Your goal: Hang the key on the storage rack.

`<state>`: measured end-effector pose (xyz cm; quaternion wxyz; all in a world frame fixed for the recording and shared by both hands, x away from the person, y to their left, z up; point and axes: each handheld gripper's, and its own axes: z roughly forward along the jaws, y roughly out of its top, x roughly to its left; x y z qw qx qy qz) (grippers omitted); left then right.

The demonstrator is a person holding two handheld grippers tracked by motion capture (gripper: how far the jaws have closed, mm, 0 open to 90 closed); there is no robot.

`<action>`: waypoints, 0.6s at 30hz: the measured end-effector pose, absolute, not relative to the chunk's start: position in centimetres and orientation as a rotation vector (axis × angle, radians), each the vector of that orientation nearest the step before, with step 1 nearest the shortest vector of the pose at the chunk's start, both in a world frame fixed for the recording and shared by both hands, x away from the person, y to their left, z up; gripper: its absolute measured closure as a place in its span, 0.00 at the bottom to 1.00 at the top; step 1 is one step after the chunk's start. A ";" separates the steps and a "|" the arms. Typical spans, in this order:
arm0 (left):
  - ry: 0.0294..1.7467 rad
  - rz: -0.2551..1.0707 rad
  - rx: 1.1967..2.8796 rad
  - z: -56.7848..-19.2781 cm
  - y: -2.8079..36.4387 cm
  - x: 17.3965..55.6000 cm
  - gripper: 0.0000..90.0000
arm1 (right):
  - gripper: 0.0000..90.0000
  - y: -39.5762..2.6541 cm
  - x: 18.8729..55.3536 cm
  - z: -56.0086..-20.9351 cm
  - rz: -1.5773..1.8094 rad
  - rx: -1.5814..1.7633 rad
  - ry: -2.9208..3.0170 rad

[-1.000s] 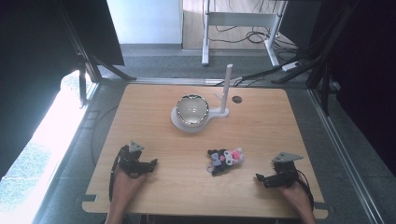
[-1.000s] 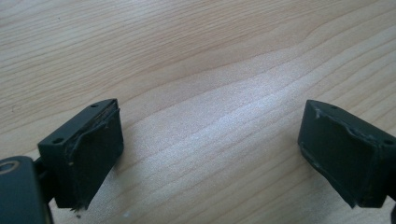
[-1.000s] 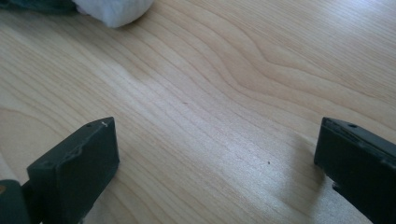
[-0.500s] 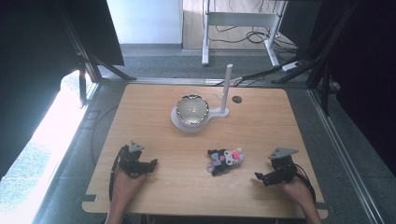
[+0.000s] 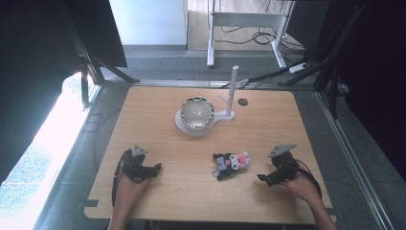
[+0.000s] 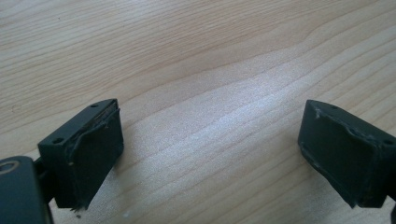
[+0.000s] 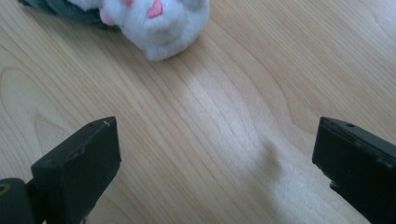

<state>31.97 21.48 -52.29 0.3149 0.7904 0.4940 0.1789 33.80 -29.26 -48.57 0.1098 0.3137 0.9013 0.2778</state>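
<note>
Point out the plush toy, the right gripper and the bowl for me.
plush toy [image 5: 231,164]: high view, middle of its body.
right gripper [image 5: 263,178]: high view, between its open fingertips.
bowl [image 5: 197,113]: high view, shiny inside.

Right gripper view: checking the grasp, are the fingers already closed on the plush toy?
No, the right gripper is wide open, the plush toy ahead, untouched.

A laboratory recording station. A bare plywood table [image 5: 158,115] is enclosed by black curtains [image 5: 38,57] hung on dark metal frame struts [image 5: 86,76]. Cables [image 5: 258,33] trail across the grey floor [image 5: 158,64] beneath a white metal stand [image 5: 244,19].
</note>
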 end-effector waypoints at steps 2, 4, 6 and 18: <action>1.302 0.472 2.083 -52.3 21.5 32.0 0.07 | 0.01 -29.0 34.2 -48.3 0.793 0.908 2.668; 1.302 0.471 2.083 -52.3 21.5 32.0 0.07 | 0.02 -28.8 34.3 -48.3 0.784 0.902 2.672; 1.302 0.471 2.083 -52.3 21.5 32.0 0.07 | 0.02 -28.5 34.6 -48.0 0.761 0.883 2.693; 1.301 0.472 2.084 -52.3 21.5 32.0 0.07 | 0.03 -25.9 36.0 -46.3 0.607 0.731 2.828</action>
